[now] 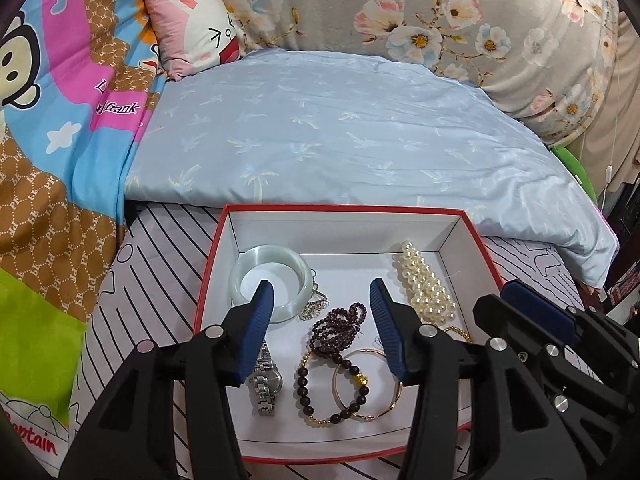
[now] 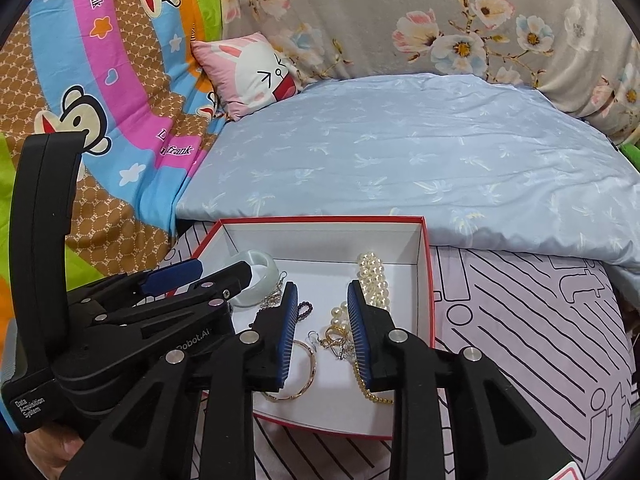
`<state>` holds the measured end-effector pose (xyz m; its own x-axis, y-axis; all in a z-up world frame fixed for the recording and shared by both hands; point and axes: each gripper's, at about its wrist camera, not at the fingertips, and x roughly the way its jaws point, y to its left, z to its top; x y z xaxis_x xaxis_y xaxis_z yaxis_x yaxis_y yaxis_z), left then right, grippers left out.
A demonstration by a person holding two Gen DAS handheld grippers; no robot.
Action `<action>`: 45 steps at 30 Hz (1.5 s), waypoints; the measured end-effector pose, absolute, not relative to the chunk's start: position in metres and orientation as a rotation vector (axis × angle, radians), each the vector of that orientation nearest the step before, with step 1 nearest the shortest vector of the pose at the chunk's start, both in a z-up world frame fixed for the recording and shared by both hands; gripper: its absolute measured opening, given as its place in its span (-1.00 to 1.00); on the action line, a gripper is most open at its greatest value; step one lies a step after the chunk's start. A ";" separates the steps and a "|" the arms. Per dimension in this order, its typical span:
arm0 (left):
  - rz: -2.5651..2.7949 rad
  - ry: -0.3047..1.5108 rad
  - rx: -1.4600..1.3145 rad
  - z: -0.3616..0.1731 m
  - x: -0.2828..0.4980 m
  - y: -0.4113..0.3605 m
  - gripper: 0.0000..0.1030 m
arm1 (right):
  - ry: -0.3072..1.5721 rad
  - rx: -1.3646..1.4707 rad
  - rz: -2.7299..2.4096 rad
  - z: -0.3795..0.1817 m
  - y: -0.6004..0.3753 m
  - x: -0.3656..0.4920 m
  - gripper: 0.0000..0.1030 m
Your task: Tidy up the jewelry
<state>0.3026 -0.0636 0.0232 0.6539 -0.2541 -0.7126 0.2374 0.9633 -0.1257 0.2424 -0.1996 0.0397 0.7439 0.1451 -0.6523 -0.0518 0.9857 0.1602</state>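
Already crowded inside the red-rimmed box [image 1: 208, 276] on the bed: jade bangle [image 1: 272, 276], pearl bracelet [image 1: 428, 284], dark bead strands [image 1: 340, 324], watch [image 1: 266, 384], gold bangle [image 1: 366, 384]. Left tool [image 1: 322, 320] wide open over the beads, gripping nothing; right tool [image 2: 322, 334] likewise open and empty above the earrings [image 2: 334, 340]. Likely to snag a neighbouring strand on closing and drag a tangle out. Easy to tip the light box sideways on soft bedding.

A home bedroom: a bed with a blue quilt [image 1: 320, 128], a cartoon pillow [image 1: 196, 32] and floral bedding [image 1: 440, 8].
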 end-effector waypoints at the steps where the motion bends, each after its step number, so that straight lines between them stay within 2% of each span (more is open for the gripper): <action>1: -0.277 0.811 -0.021 0.023 0.302 -0.064 -0.07 | 0.724 0.137 0.109 0.040 -0.200 0.242 -0.49; 6: -0.272 0.810 -0.020 0.025 0.298 -0.064 -0.06 | 0.724 0.135 0.103 0.040 -0.199 0.238 -0.45; 15: -0.215 0.798 0.009 0.028 0.279 -0.063 -0.07 | 0.711 0.087 0.028 0.044 -0.195 0.218 -0.25; 23: -0.146 0.787 0.037 0.030 0.250 -0.060 -0.06 | 0.698 0.048 -0.063 0.045 -0.188 0.190 0.06; 29: -0.119 0.803 0.014 0.023 0.226 -0.053 0.11 | 0.698 0.058 -0.115 0.039 -0.189 0.160 0.25; 31: -0.107 0.803 0.021 0.021 0.217 -0.052 0.23 | 0.702 0.068 -0.120 0.037 -0.190 0.152 0.29; 36: -0.099 0.803 0.042 0.015 0.196 -0.051 0.39 | 0.709 0.076 -0.133 0.028 -0.192 0.131 0.34; 45: -0.086 0.817 0.068 0.003 0.167 -0.052 0.44 | 0.726 0.070 -0.162 0.015 -0.189 0.102 0.35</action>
